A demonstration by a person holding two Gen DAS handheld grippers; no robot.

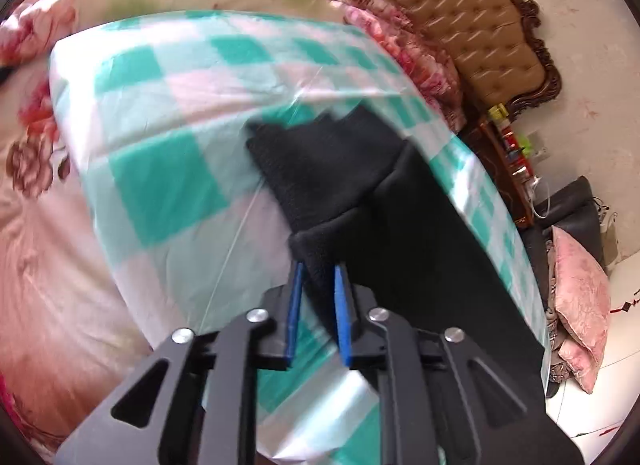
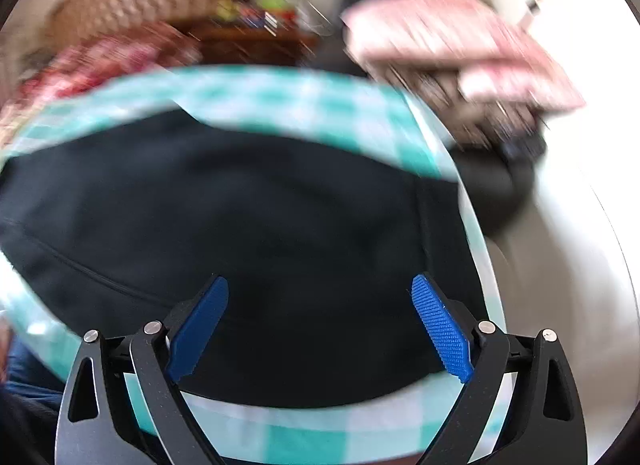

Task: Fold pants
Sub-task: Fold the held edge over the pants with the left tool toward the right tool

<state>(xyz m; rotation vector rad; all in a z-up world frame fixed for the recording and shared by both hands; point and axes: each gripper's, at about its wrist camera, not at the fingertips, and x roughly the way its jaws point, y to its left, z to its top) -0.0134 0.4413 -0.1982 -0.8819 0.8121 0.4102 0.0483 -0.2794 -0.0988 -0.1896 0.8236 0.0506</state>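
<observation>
The black pants [image 1: 360, 193] are laid on a teal-and-white checked sheet [image 1: 160, 169] spread over the bed, with a floral quilt [image 1: 36, 137] bunched toward nine o'clock in the left wrist view and a tufted headboard [image 1: 472, 25] at one o'clock. In that view the left hand-held gripper [image 1: 319, 277] is seen clamped on a thick bunched edge of the pants, with the dark cloth pinched between its blue pads [image 1: 343, 305]. The right hand-held gripper [image 2: 320, 293] is held with its jaws wide apart above the broad body of the pants [image 2: 240, 225], and nothing is caught between them; that view is blurred.

The cloth is judged to be soft, limp and light, with a slightly fuzzy knit that should not slip readily from ribbed pads. No shape will be kept by it when lifted, so sagging and bunching are to be expected. A doubled edge, hem or waistband is judged the best place to be gripped, since a single layer could be pulled loose or dragged with the sheet beneath.
</observation>
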